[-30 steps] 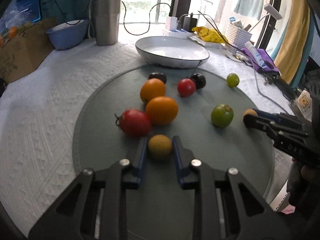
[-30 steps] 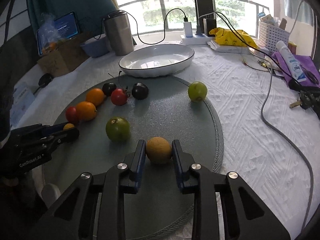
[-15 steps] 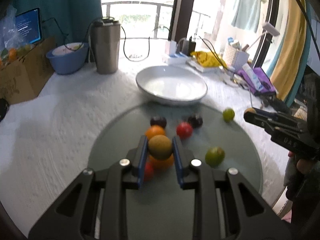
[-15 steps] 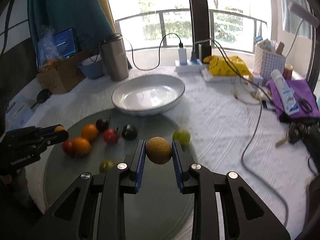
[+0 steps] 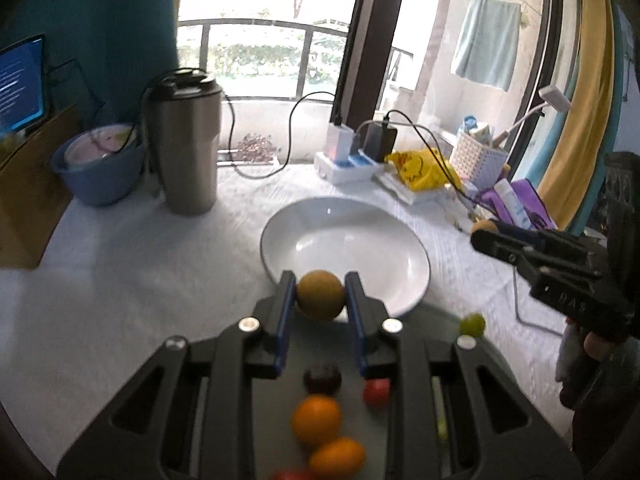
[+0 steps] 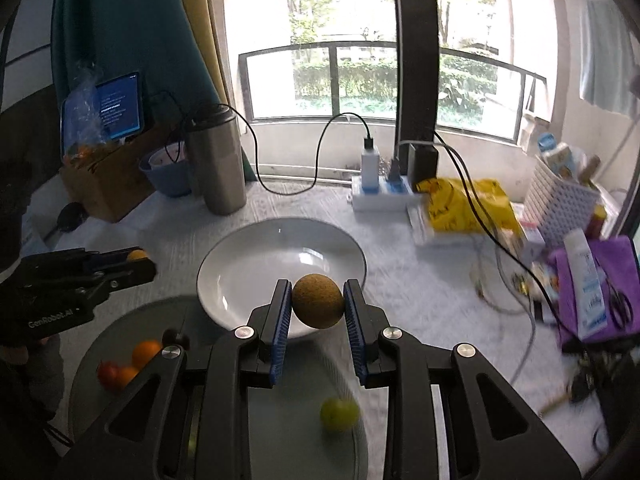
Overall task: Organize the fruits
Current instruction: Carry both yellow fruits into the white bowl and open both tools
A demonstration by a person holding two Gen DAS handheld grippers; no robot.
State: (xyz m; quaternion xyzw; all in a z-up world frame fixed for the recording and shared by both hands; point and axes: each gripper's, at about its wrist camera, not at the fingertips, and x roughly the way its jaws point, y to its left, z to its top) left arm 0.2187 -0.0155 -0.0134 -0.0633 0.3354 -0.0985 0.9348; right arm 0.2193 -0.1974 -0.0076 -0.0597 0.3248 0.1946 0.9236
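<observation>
A: What's the left gripper (image 5: 320, 296) doing?
B: Its blue pads are clamped on a brownish-yellow round fruit (image 5: 320, 295), held in the air in front of the near rim of the white bowl (image 5: 412, 248).
A: And below it?
B: Two oranges (image 5: 316, 420), a dark plum (image 5: 322, 378) and a red tomato (image 5: 376, 391) lie on the grey mat (image 5: 428, 316), with a green fruit (image 5: 472, 324) near the mat's right edge.
A: The right gripper (image 6: 318, 306)?
B: Pinched tight on a second brownish round fruit (image 6: 318, 306), also aloft before the bowl's near rim. A steel tumbler (image 6: 218, 164) stands beyond on the left.
</observation>
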